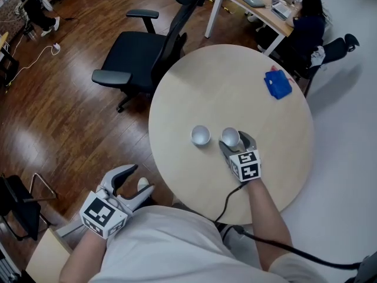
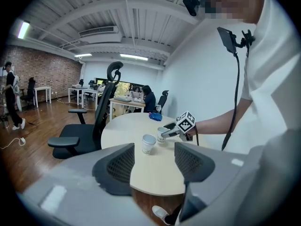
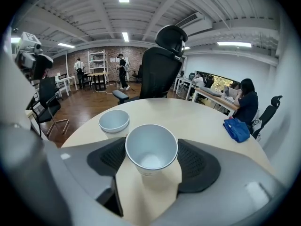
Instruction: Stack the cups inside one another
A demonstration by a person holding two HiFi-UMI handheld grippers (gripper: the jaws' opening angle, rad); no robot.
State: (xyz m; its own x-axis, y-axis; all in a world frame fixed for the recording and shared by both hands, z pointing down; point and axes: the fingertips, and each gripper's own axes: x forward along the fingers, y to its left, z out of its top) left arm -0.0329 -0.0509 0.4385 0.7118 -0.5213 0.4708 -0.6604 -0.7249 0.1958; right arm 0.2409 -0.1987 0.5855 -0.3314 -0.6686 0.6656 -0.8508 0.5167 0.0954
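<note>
On the round table [image 1: 235, 81], two white cups stand upright side by side, close together but apart. The right gripper [image 1: 234, 141] has its jaws closed in on the right cup [image 3: 151, 149], one pad against each side near the rim. That cup looks to be resting on the tabletop. The left cup [image 1: 200, 135] stands open and empty just beside it.

The grip should stay gentle, since a thin cup like this likely buckles if squeezed. The move calls for a straight lift until the base clears the neighbour's rim, a short shift left, then a level descent. The free cup could tip if its rim is clipped.

The left gripper [image 1: 134, 183] hangs off the near table edge, its jaws spread and holding nothing. It could steady the free cup.

Both cups sit well in from the edge. A blue cloth [image 1: 277, 84] lies well apart at the far side, and an office chair [image 1: 138, 63] stands beyond the table.
</note>
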